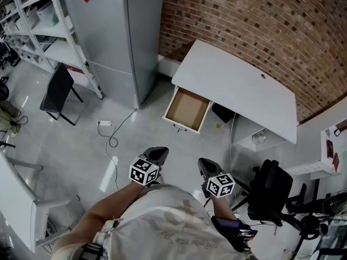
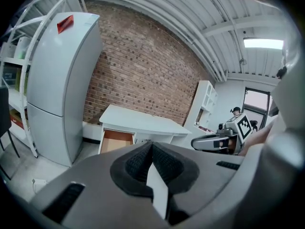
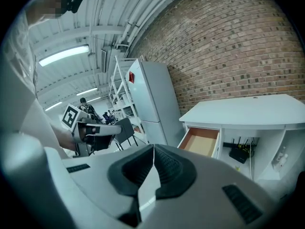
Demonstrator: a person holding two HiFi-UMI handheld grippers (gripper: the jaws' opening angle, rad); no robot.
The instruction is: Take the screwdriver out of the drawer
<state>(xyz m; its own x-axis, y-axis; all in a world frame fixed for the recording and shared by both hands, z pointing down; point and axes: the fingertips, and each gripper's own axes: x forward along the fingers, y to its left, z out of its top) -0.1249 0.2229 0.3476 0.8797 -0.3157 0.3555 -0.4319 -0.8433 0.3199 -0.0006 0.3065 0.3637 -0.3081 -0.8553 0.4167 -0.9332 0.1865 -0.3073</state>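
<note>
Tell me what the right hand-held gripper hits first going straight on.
Most likely the floor just short of the open drawer. The right hand-held gripper, shut and empty, aims toward the drawer's front, but depth is unclear.

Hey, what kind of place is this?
Probably a lab or workshop-style office: a white desk with its drawer pulled open against a brick wall, a tall grey fridge, and metal shelving beside it.
</note>
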